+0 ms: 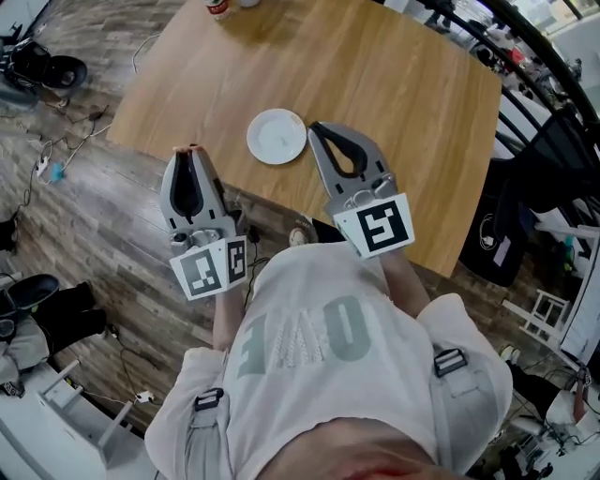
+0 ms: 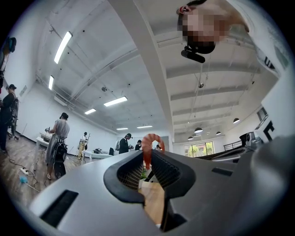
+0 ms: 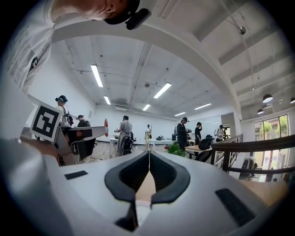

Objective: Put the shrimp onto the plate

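I have the left gripper (image 2: pixel 148 156) clamped on a single shrimp (image 2: pixel 150 146). It is a glossy orange curl, hooked at the top, and it stands up from between ribbed black pads that are drawn in tight against it. In the head view the shrimp shows only as a small pink speck at the tip of that gripper (image 1: pixel 192 152), at the near edge of the table (image 1: pixel 394 103) and to the left of the plate (image 1: pixel 277 136), not touching it.

The plate is one round, plain white disc, lying flat and bare on the pale wood-grain tabletop.

My right gripper (image 3: pixel 149 156) has its two jaws pressed together tip to tip with nothing between them. Its smooth grey shell tapers to a point just beside the plate's right rim in the head view (image 1: pixel 315 126).

There are two grippers in all, each carrying one white cube with black square markers: the left cube (image 1: pixel 212 268) and the right cube (image 1: pixel 377 225).

One red and white container (image 1: pixel 217 7) stands at the table's far edge, well apart from the plate. The floor (image 1: pixel 84 216) below is grey planking.
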A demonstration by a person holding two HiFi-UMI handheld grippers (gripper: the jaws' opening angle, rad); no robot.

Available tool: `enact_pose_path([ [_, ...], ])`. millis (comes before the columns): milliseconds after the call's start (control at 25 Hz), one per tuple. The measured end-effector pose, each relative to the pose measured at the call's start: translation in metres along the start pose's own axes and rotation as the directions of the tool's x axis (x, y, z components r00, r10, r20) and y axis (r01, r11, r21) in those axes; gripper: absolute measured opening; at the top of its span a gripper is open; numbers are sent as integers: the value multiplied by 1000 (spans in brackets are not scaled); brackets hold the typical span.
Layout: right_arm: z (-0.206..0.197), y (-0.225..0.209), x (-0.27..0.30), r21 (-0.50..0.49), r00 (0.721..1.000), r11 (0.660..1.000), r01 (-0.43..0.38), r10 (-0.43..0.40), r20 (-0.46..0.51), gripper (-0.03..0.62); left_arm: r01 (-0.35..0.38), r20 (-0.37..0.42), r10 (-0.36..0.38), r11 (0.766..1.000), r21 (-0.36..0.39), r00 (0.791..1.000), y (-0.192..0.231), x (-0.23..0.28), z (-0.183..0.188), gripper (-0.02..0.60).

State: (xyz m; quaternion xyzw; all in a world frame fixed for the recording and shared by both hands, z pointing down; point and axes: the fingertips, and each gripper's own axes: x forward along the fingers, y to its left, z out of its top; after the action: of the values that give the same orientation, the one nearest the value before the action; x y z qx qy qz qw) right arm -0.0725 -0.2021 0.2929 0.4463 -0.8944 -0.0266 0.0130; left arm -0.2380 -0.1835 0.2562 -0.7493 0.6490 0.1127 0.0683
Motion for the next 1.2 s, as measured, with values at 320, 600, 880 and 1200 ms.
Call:
enact_pose_path([
  [320,-9,-37,8,29,999,999,39,-39,-7,21,83,-69,-81,996,29,994,-33,41,-24,58],
  [600,-34,-61,20,66,997,997,48,-43,-66,21,140,-243,-144,990,-31,959,-54,75,-81,58],
  [880,-63,-85,24,70,990,995,75,-65,-127,21,194,-458,-200,979,-61,866,-68,96,-159,58],
  [1200,-85,-92,23,73,979,993,97,-82,-186,21,258,-698,-226,964,-61,680,-74,96,-250,58],
])
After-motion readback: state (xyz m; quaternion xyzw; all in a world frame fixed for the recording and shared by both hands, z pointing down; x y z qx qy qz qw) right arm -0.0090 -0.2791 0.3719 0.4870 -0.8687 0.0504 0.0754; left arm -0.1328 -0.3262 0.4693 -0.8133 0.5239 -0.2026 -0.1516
